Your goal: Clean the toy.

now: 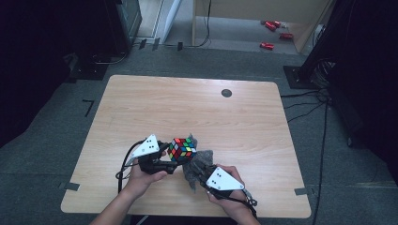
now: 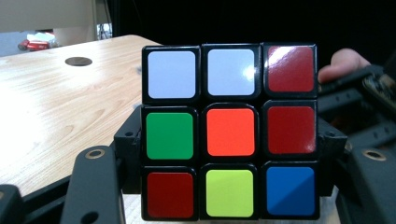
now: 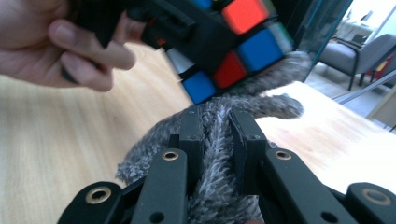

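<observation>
The left gripper [image 1: 165, 158] jaws grasp a Rubik's cube [image 1: 182, 149] above the light wooden surface [image 1: 197, 110], toward its 6 o'clock edge. At the cube's 4 o'clock, the right gripper [image 1: 199, 169] jaws are clenched on a grey fuzzy cloth [image 1: 199, 163] touching the cube. Grey carpet [image 1: 56, 108] surrounds the surface, with red cans [image 1: 273, 29] at 1 o'clock.

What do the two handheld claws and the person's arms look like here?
Each claw, left and right, has black jaws with brass-ringed screw holes. Both carry a pale three-cornered plate with dark dots and trail a black cable. The forearms are bare, with no sleeves or gloves visible.
</observation>
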Demonstrator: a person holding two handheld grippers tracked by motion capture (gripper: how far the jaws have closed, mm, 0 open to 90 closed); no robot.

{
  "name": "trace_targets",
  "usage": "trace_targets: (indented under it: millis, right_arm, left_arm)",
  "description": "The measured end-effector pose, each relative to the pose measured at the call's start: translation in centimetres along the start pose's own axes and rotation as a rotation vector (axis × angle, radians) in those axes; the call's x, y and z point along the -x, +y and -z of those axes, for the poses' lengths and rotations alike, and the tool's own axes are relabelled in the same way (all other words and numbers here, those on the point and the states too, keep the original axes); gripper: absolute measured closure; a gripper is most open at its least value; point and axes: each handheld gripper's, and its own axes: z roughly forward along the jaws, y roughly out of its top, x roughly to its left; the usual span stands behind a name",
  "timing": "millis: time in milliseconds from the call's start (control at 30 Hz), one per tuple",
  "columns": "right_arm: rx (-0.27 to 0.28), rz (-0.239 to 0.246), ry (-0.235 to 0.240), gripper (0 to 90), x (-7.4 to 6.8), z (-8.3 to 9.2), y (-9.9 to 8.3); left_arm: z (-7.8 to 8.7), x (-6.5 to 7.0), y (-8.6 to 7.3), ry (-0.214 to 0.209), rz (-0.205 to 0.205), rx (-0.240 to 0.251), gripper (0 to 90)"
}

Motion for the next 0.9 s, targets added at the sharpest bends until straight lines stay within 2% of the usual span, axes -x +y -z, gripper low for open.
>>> trace_targets:
  millis: [133, 367, 467, 533, 633, 900]
  right_arm:
    - [0.026, -0.020, -0.024, 77.8, 0.7, 0.5, 0.1]
    - [-0.009, 0.031, 0.027, 77.6, -1.1, -0.5, -0.4]
    - [0.006, 0.026, 0.009, 77.7, -0.5, -0.2, -0.1]
    - [0.033, 0.000, -0.016, 77.8, 0.2, 0.3, 0.1]
    - [0.066, -0.029, -0.038, 78.1, 0.9, 0.8, 0.3]
    - [0.018, 0.010, 0.011, 78.0, -0.5, -0.2, -0.4]
  left_arm:
    - [-0.2, 0.0, -0.1, -0.003, 0.002, -0.004, 34.9]
    - [0.1, -0.2, 0.0, -0.002, 0.013, 0.009, 34.9]
    - [0.2, -0.3, 0.0, 0.000, 0.013, 0.009, 34.9]
    - [0.1, -0.3, -0.1, 0.001, 0.007, -0.001, 34.9]
    - [0.0, -0.3, -0.1, -0.007, 0.020, 0.003, 34.9]
    - [0.2, -0.5, 0.0, -0.006, 0.028, 0.013, 34.9]
